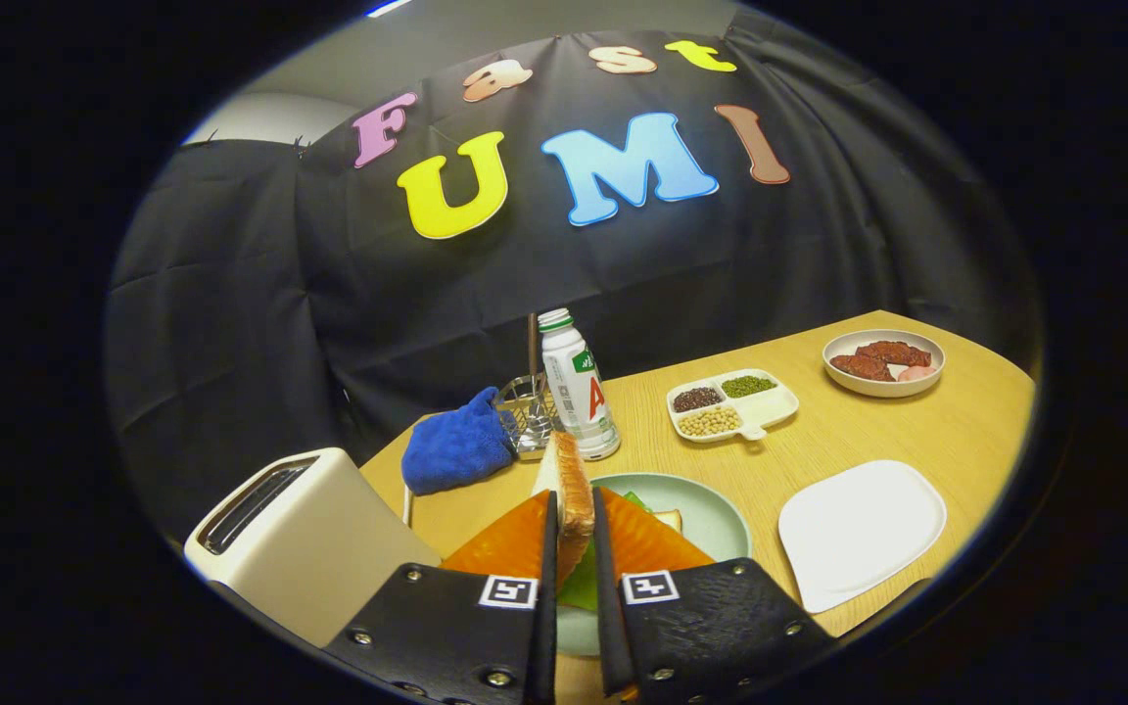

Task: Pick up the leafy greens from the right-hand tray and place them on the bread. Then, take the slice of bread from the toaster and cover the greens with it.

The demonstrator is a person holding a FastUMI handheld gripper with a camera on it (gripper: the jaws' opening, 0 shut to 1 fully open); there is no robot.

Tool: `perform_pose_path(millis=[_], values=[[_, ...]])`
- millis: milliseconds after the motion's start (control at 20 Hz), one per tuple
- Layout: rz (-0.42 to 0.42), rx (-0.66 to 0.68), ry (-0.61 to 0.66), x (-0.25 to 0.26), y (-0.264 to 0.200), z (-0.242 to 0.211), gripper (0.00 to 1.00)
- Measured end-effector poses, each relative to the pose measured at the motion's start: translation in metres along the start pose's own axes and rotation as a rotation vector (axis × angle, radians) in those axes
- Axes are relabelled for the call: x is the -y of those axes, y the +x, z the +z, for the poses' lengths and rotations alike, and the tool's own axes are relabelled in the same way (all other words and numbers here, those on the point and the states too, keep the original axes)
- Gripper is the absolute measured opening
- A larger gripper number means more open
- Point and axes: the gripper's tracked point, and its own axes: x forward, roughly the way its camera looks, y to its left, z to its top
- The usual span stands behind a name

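Note:
My gripper (574,514) is shut on a slice of bread (572,485), held on edge between both fingers and raised above the table. Just beyond and below the fingers lies a pale green plate (716,514) carrying leafy greens (584,586) on another bread slice (667,519); the fingers hide most of both. A cream toaster (305,534) stands to the left of the fingers, its slot looking dark. To the right of the plate rests a white square tray (858,529) with nothing on it.
Beyond the plate stand a white bottle (579,387), a blue cloth (456,450) and a small wire rack (530,411). Farther right are a divided dish of beans (732,403) and a bowl of meat (882,362). The wooden table (916,431) ends near the black cloth wall.

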Motion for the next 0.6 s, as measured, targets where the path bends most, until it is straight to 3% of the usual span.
perform_pose_path(millis=[50, 250, 300, 600], values=[[-0.011, -0.005, -0.008, 0.006, 0.000, -0.001, 0.22], [-0.025, -0.012, -0.032, 0.017, -0.002, -0.002, 0.22], [-0.034, -0.013, -0.052, 0.021, -0.001, -0.002, 0.27], [-0.043, -0.016, -0.077, 0.031, -0.005, -0.002, 0.29]])
